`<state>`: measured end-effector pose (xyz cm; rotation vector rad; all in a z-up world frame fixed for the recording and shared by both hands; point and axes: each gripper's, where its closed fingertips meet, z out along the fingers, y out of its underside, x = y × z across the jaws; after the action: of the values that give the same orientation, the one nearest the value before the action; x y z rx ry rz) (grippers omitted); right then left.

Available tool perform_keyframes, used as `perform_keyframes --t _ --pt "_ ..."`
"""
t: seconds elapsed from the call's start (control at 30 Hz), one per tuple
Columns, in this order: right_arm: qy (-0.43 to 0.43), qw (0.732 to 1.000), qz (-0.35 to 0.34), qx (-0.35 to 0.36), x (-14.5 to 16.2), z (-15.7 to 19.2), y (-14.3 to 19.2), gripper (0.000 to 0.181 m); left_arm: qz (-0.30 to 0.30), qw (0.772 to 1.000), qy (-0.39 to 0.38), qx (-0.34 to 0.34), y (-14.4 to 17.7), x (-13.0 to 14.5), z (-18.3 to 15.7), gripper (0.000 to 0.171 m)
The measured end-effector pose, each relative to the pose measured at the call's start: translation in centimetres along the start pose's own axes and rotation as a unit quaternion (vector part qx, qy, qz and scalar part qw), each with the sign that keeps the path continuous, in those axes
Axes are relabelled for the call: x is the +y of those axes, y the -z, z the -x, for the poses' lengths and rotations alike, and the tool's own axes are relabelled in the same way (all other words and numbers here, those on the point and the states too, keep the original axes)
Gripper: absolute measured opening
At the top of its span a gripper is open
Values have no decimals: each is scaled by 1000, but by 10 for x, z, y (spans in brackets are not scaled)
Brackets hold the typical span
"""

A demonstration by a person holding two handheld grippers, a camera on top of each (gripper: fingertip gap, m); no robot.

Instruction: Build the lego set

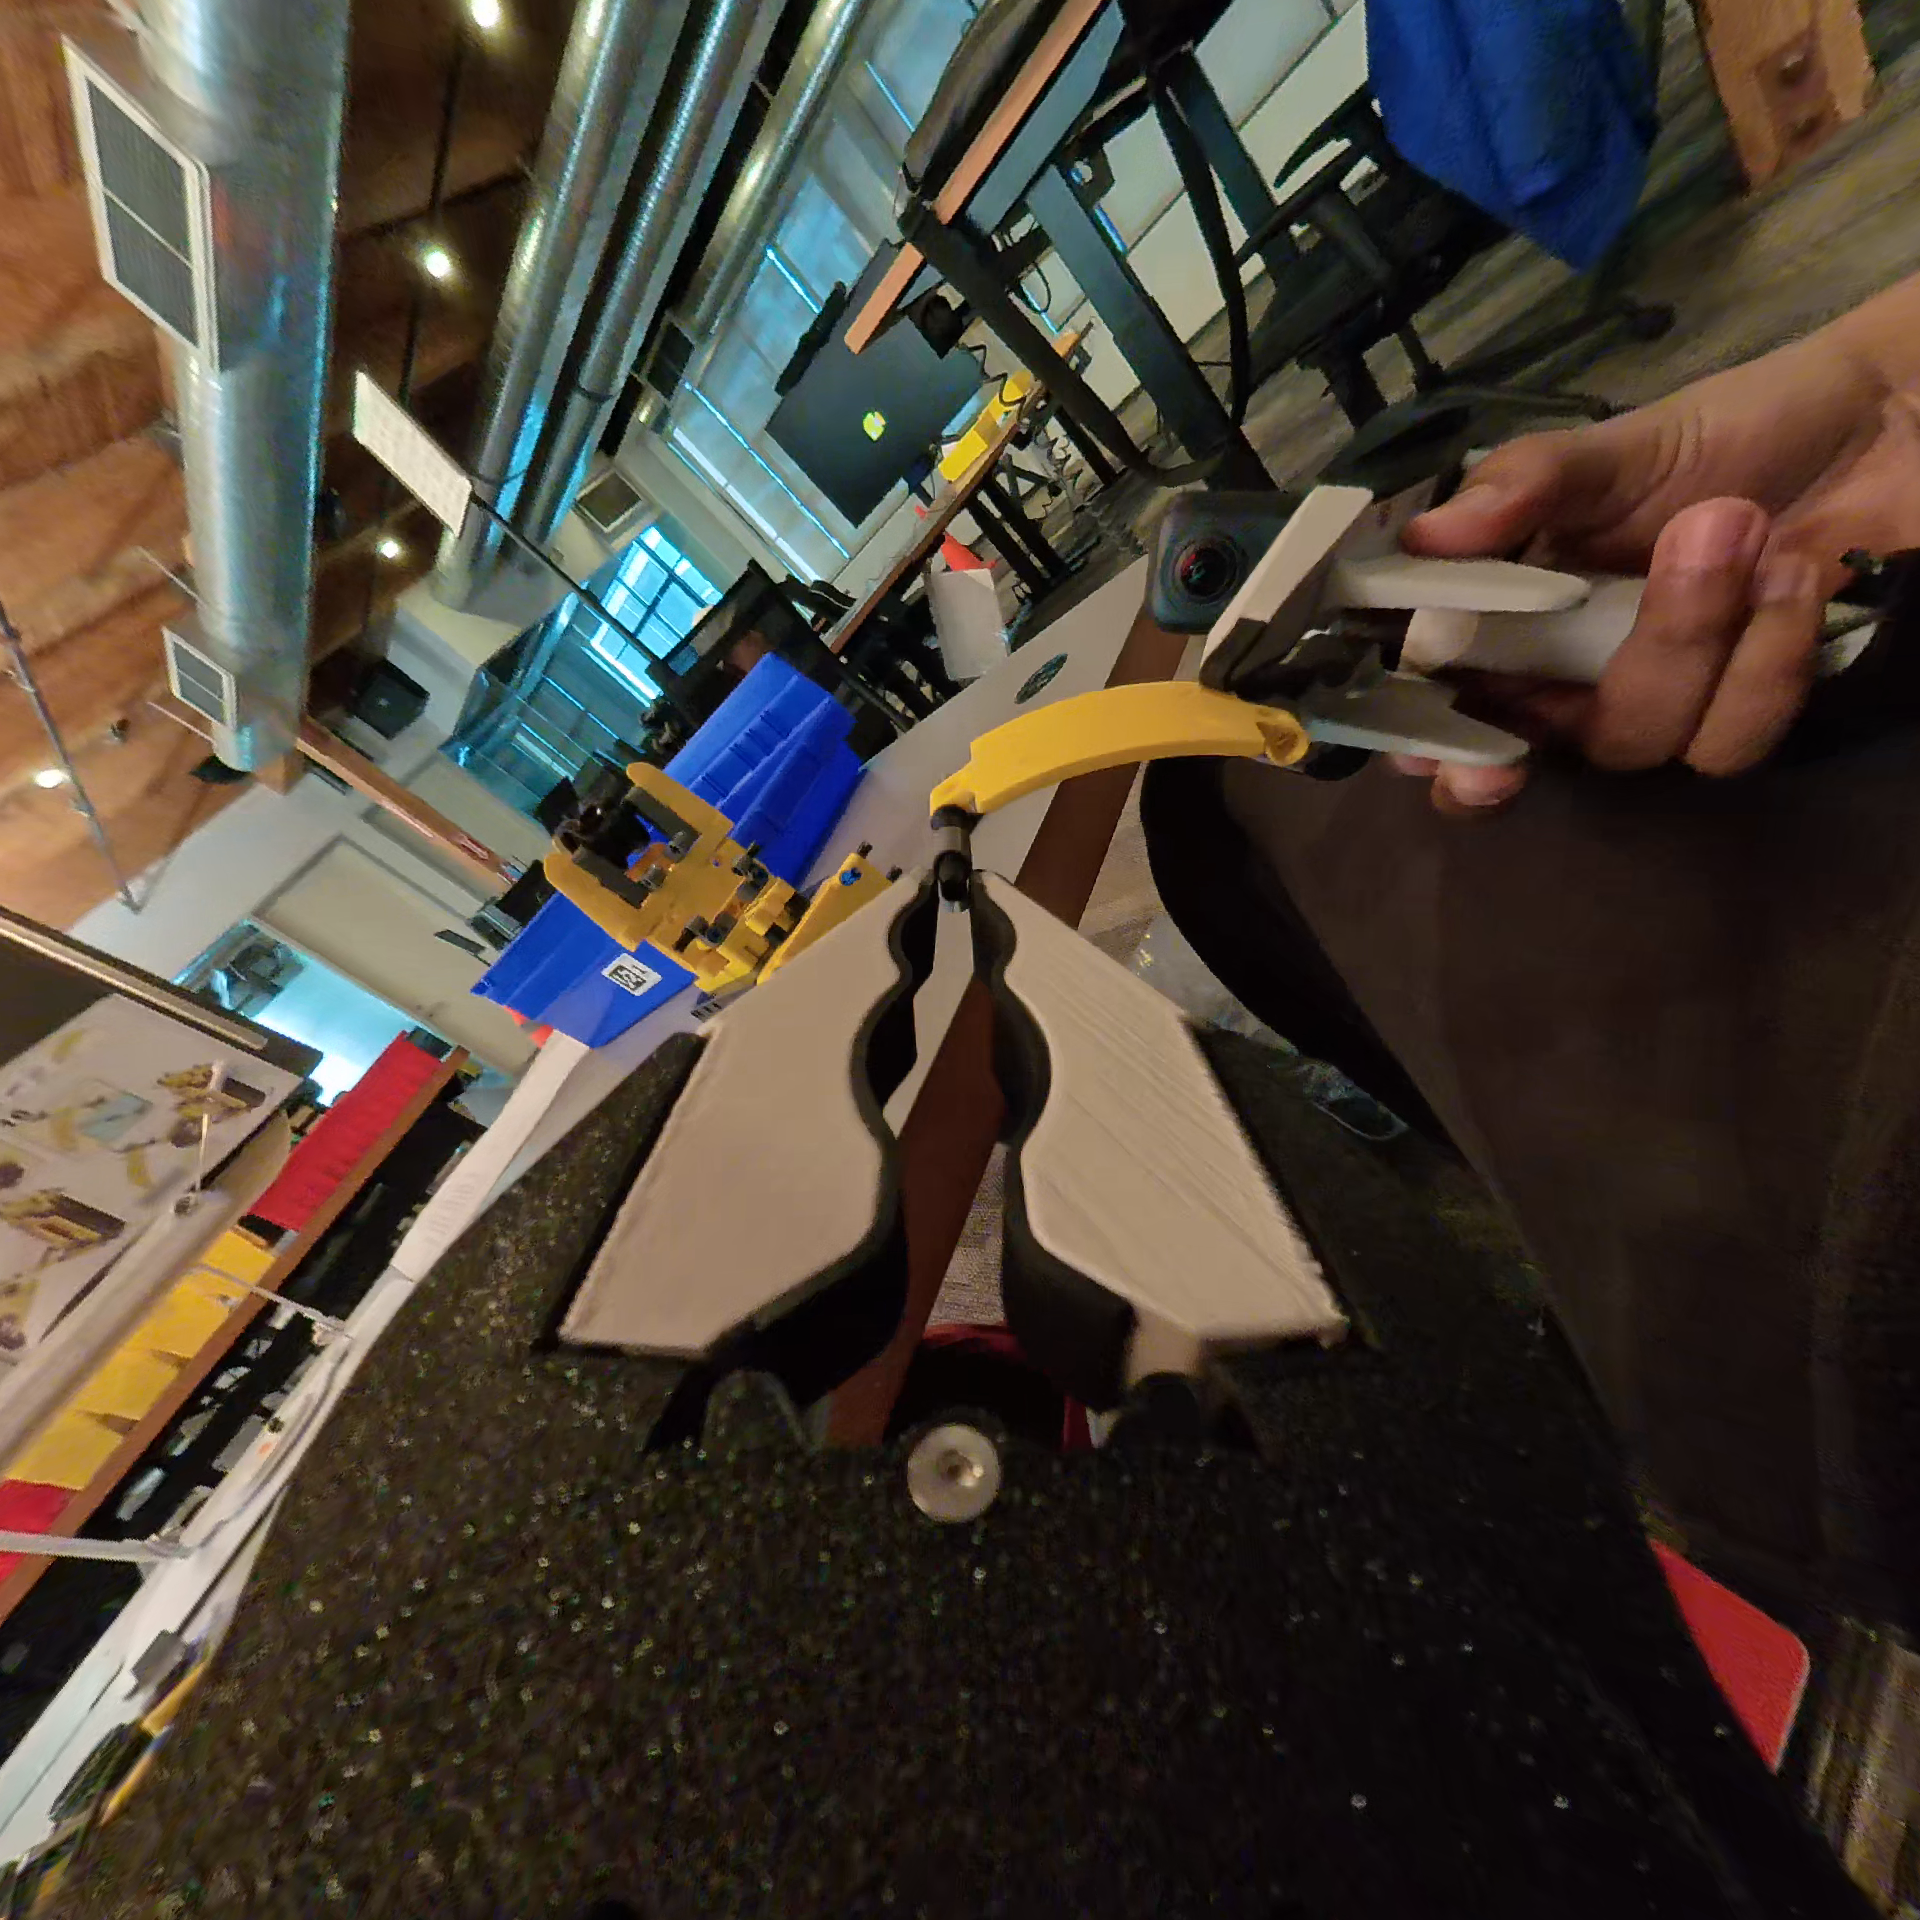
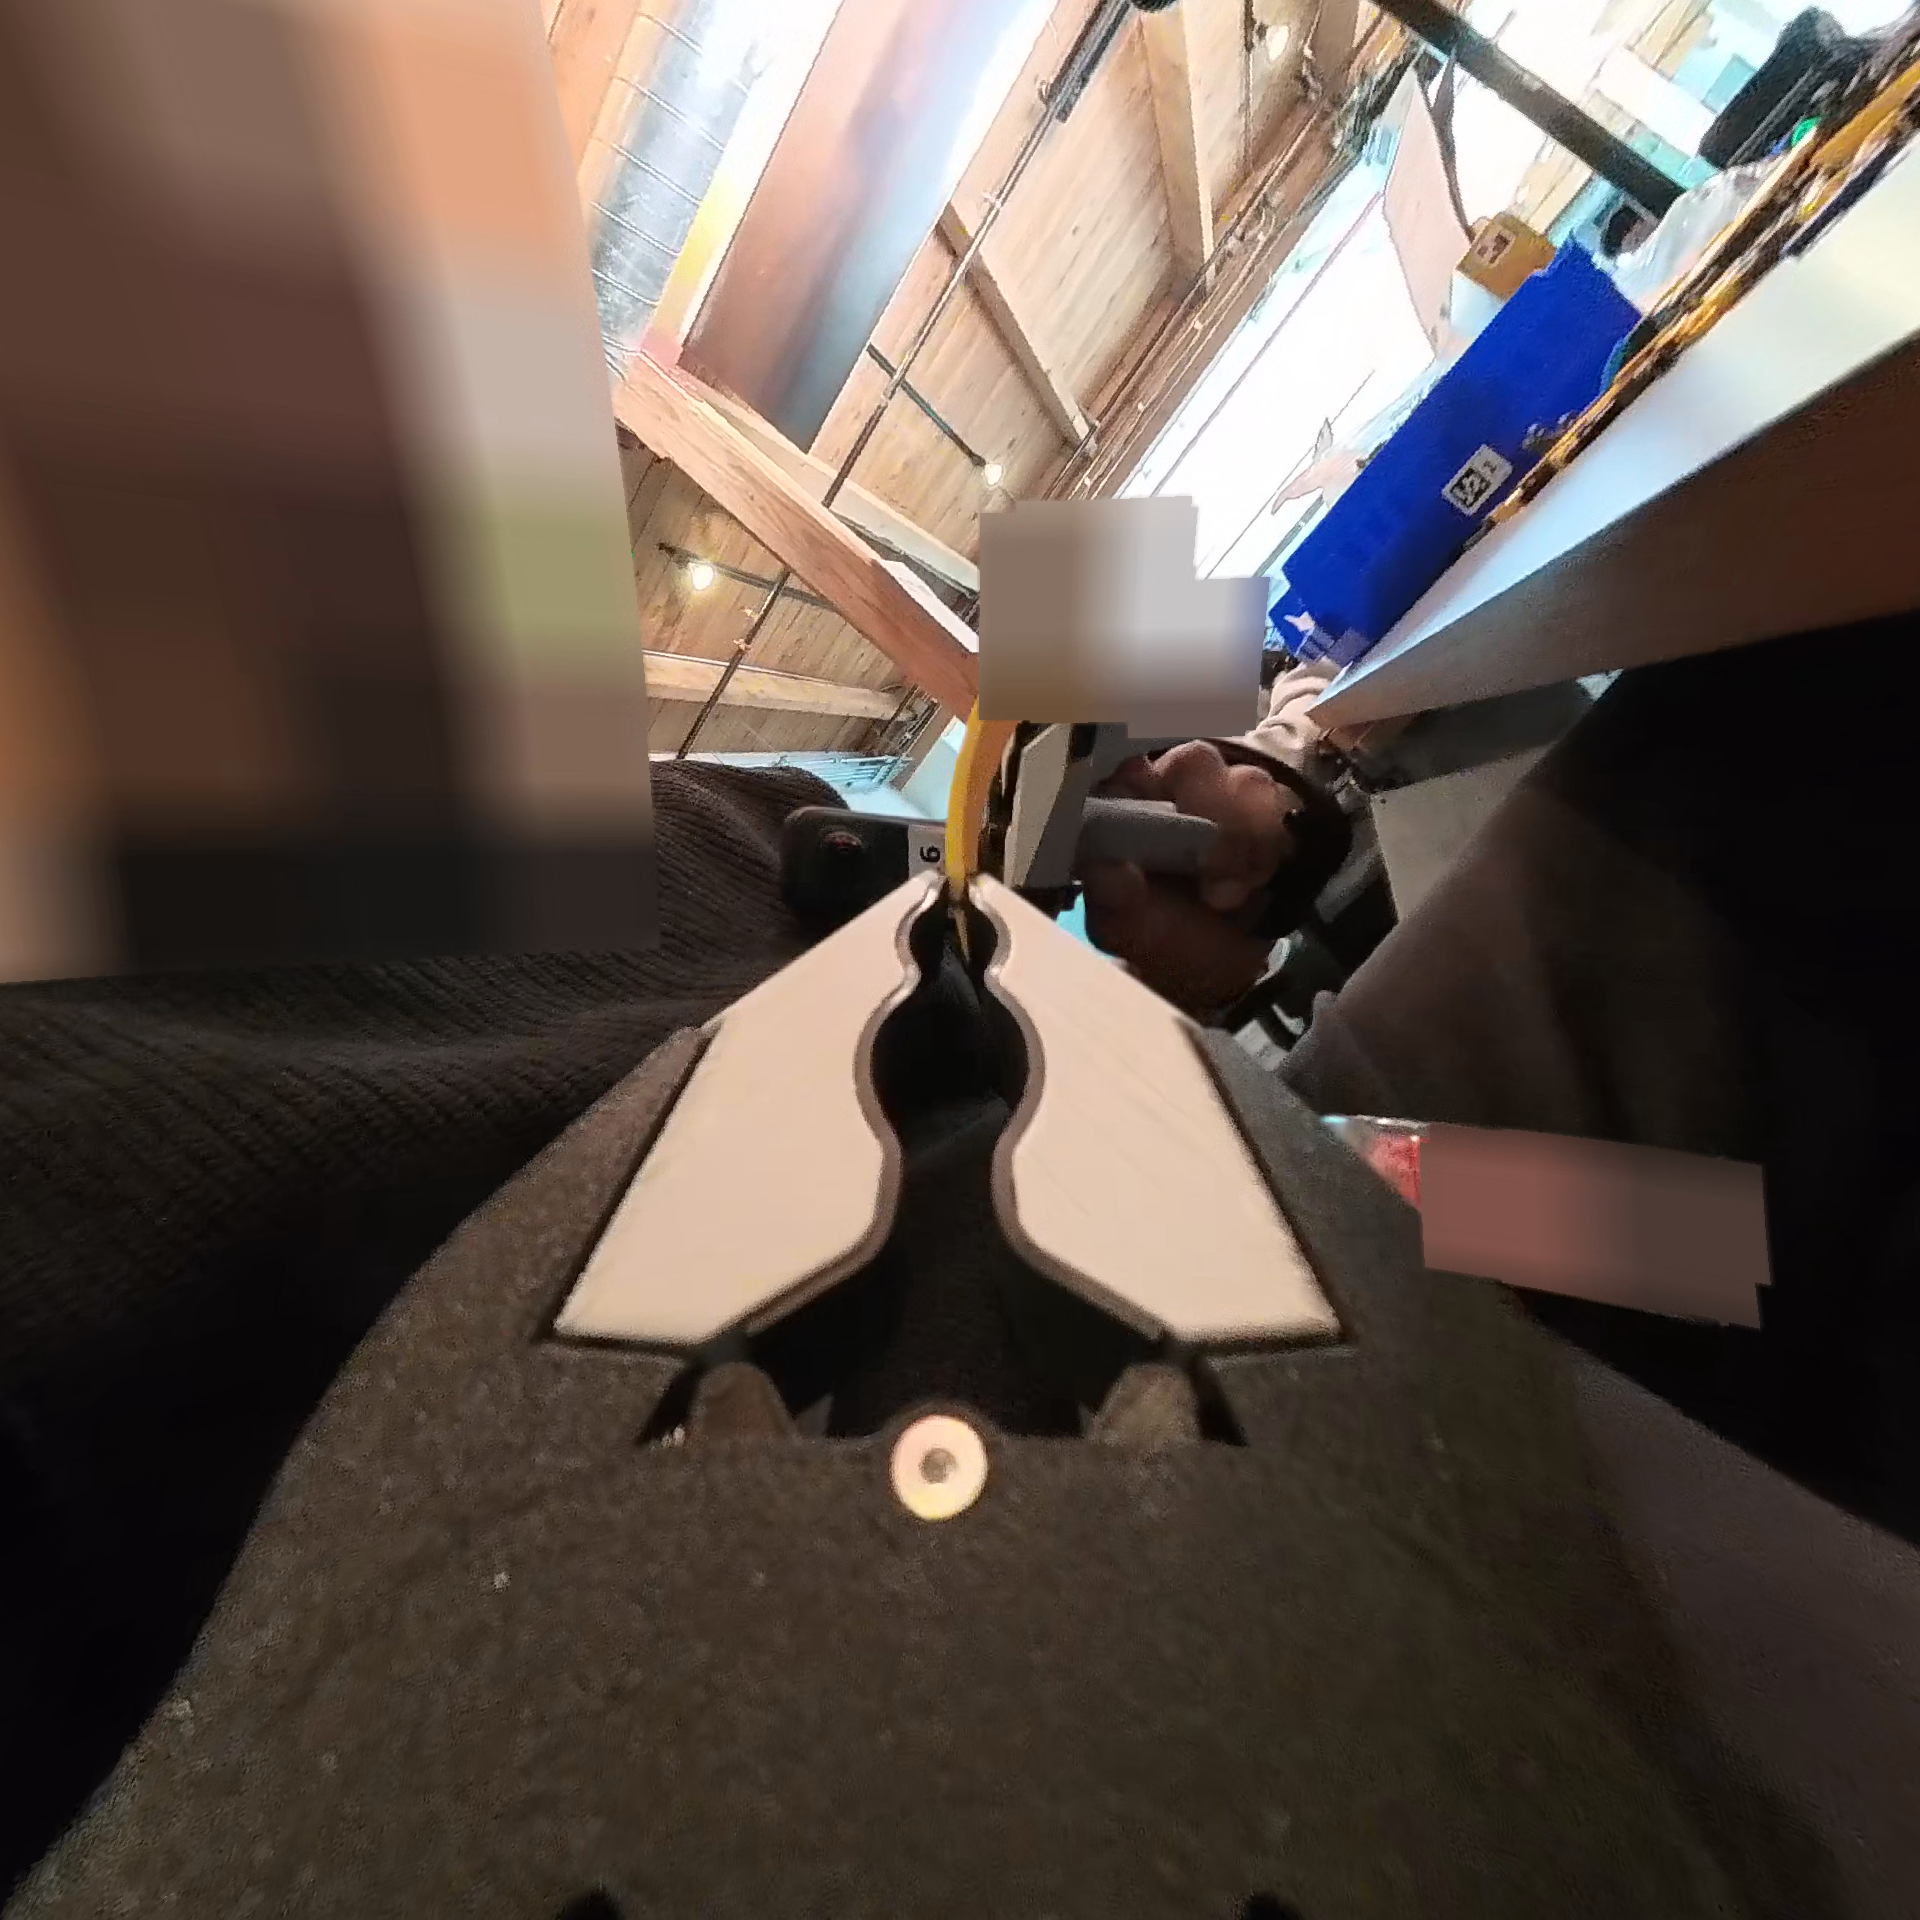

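Observation:
My left gripper (image 1: 952,900) is shut on a small black pin (image 1: 947,844) at its fingertips. The pin sits in the near end of a curved yellow beam (image 1: 1122,736). The far end of that beam is pinched by my right gripper (image 1: 1286,725), held in a hand (image 1: 1704,623) at the right. In the right wrist view my right gripper (image 2: 957,900) is shut on the yellow beam (image 2: 966,800), seen edge-on and rising from the fingertips. Beyond it the left gripper's white fingers (image 2: 1049,821) and the hand holding it show. Both grippers are in the air beside the table's edge.
A white table (image 1: 1049,665) carries a yellow and black brick model (image 1: 675,894) and a blue bin (image 1: 748,810). An open instruction sheet (image 1: 104,1143) lies at the left. In the right wrist view the blue bin (image 2: 1455,436) and table (image 2: 1683,488) stand at upper right. A person's dark clothing fills the lower right.

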<state>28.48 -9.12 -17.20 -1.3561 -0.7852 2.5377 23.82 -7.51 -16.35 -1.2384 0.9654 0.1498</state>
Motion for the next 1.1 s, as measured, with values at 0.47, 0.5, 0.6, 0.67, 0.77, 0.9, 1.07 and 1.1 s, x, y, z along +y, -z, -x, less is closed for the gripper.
perform_keyframes --t 0.47,0.5,0.6,0.67,0.77,0.9,1.07,1.1 --pt "65 997 25 37 9 5 -6 14 -25 999 -10 48 -4 -17 -28 4" --pt "64 997 28 38 10 5 -6 10 -25 998 -10 54 -4 -17 -31 5" --pt "59 998 22 33 11 7 -8 9 -25 997 -17 66 -7 -17 -38 4" --pt "52 998 12 28 9 8 -8 9 -24 997 -20 72 -8 -17 -41 4" --pt "44 998 0 38 6 5 -5 8 -21 997 -27 76 -10 -15 -43 4" --pt "25 996 -22 79 2 -10 -3 7 -16 997 -58 48 -14 -12 -40 5" --pt "26 995 -48 84 -2 -11 -2 7 -20 995 -86 36 -17 -11 -40 5" --pt "27 995 -53 82 -3 -10 -2 9 -19 995 -89 38 -18 -11 -41 5"
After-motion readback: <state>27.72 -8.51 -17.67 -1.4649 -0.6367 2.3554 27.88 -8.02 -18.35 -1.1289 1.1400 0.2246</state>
